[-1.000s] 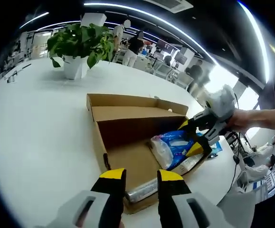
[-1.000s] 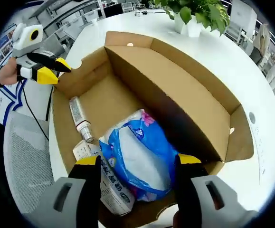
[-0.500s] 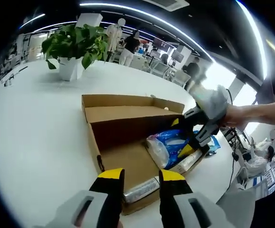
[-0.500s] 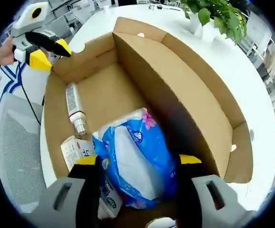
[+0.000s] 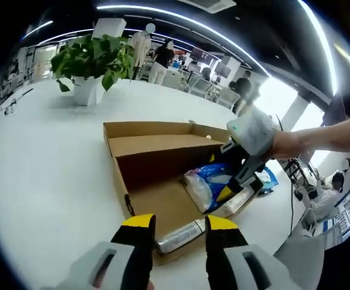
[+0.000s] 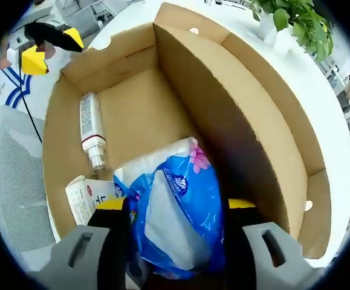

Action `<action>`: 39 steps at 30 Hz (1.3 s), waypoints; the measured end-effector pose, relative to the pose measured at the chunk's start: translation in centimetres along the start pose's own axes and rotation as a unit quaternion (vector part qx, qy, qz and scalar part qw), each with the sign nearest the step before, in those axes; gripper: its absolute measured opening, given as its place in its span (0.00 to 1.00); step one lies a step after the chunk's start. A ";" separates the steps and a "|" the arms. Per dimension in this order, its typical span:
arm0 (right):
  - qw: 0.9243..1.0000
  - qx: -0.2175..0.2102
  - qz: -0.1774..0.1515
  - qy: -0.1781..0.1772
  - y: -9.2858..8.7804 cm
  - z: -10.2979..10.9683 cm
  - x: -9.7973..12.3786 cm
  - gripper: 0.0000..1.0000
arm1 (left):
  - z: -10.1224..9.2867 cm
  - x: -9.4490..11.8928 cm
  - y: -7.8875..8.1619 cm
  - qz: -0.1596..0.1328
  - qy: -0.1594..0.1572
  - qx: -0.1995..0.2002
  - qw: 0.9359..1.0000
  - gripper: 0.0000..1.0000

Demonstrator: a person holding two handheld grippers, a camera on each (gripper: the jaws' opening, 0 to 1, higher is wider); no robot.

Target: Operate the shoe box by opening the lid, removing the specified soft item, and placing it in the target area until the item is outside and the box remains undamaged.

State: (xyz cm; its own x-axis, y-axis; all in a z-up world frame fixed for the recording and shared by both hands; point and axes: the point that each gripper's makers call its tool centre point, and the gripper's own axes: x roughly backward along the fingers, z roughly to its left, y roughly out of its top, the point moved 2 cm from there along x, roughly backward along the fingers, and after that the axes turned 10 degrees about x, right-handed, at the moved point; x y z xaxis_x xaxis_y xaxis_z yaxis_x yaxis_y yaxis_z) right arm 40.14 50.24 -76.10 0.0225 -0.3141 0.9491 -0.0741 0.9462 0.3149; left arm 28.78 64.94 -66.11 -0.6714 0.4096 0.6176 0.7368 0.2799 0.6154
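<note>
Shoebox (image 6: 132, 115) sits open on white table (image 5: 48, 157), lid flap standing up. Right gripper (image 6: 173, 208) is down inside w/ jaws apart either side of blue tissue pack (image 6: 178, 217); logo on it too blurry to read. Silver tube (image 6: 91, 130) and a white carton w/ red print (image 6: 90, 199) lie beside it. Left gripper (image 5: 176, 225) jaws apart at box's near edge, holding nothing.

Carton (image 6: 85, 202) print too small, tool-covered
</note>
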 end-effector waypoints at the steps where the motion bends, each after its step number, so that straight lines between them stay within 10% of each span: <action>1: 1.000 -0.004 0.000 0.003 0.0 0.1 0.0 0.59 | 0.0 0.1 0.0 0.000 0.000 0.000 1.000 0.33; 15: 0.999 0.007 -0.004 0.053 -0.1 0.7 -0.3 0.62 | -0.4 0.3 0.1 0.000 -0.006 -0.003 1.000 0.33; 24: 0.999 0.031 0.029 0.033 -0.1 1.2 -1.3 0.62 | 0.4 0.0 0.6 -0.005 -0.008 -0.001 1.000 0.33; 39: 1.000 0.021 -0.005 -0.014 0.0 1.8 -0.5 0.37 | 1.0 0.8 0.4 -0.011 -0.005 0.012 1.000 0.32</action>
State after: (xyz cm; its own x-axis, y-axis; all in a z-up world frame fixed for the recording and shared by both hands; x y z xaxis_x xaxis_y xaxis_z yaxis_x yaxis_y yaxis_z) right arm 38.29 50.28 -76.55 -0.0051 -0.3264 0.9452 -0.1161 0.9390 0.3236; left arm 28.60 66.29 -65.84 -0.6874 0.4113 0.5986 0.7231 0.3105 0.6170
